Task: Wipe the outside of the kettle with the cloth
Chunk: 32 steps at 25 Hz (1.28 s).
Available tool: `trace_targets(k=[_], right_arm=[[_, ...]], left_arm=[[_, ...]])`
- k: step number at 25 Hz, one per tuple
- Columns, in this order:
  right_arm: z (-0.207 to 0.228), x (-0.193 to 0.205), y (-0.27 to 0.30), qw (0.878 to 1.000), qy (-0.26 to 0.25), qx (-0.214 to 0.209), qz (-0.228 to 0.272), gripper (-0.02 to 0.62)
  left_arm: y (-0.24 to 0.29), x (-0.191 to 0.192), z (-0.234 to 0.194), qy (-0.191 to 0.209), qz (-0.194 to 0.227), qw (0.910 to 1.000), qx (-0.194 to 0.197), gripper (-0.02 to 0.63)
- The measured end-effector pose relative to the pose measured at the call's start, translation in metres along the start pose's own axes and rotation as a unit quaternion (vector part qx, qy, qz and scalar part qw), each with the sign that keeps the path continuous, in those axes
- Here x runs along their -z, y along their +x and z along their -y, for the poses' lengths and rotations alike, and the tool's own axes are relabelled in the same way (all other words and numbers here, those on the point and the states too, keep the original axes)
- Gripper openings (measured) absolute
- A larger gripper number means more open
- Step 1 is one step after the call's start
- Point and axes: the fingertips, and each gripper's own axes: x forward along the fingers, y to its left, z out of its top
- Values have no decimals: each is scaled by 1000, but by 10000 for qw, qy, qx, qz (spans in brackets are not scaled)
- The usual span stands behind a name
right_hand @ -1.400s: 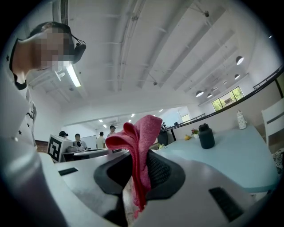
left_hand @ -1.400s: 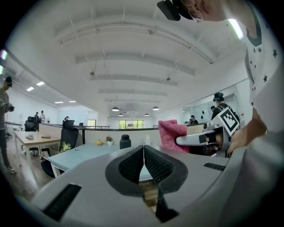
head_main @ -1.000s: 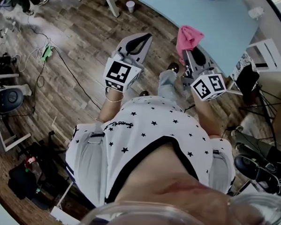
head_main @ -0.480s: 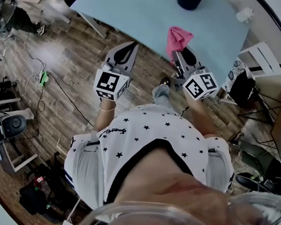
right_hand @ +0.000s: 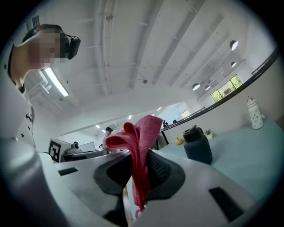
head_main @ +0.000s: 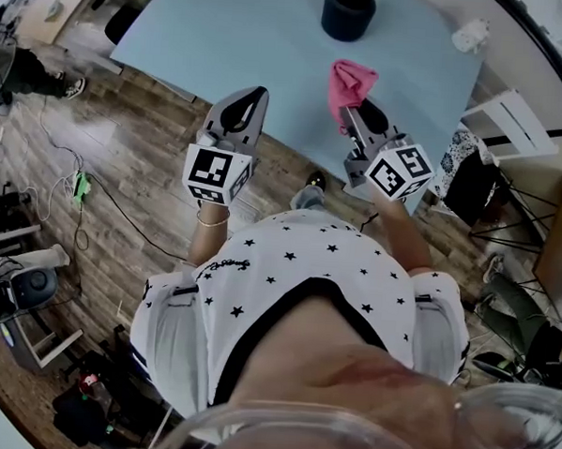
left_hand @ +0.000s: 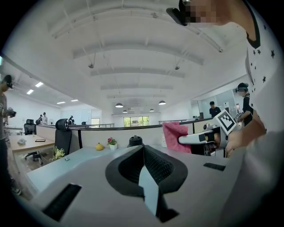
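The dark kettle (head_main: 349, 11) stands upright at the far side of the pale blue table (head_main: 234, 38); it also shows as the kettle (left_hand: 135, 141) and the kettle (right_hand: 197, 145). The pink cloth (head_main: 350, 82) sticks up from my right gripper (head_main: 355, 105), which is shut on it over the table's near edge. In the right gripper view the cloth (right_hand: 137, 146) hangs pinched in the right gripper (right_hand: 137, 170). My left gripper (head_main: 255, 94) is to the left, also at the table's edge, shut with nothing in it. The left gripper (left_hand: 144, 150) sees the cloth (left_hand: 175, 135) at its right.
A small white bottle (head_main: 469, 33) stands at the table's far right; it is the spotted bottle (right_hand: 254, 113). A yellow object (left_hand: 99, 146) and a small flower pot (left_hand: 111, 142) sit near the kettle. A white rack (head_main: 512, 114) stands right of the table. Cables (head_main: 81, 185) lie on the wood floor at left.
Both grippers have come forward from over the floor to the table's near edge. The kettle has come into the head view. The cloth stays pinched in the right gripper.
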Motion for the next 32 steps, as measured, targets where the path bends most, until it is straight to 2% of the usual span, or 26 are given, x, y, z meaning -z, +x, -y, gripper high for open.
trace_targets(k=[10,17,23,32], right_arm=[[74,-35,18,9999,-64,123,25,69],[99,-50,29,9990,-6,417,158,67],[135,-58,59,9946,-277,998,23,67],[199,-58,110,9805,-107,1936,-331,67]], left_arm=[[81,-17,-8,56,62,9999,80,29],[87,-30,-20,231,110,9996,126,29],[108,-25,-55,103,-70,9993,344,29],[171,-30,-90,160,-91,9949,987,29]])
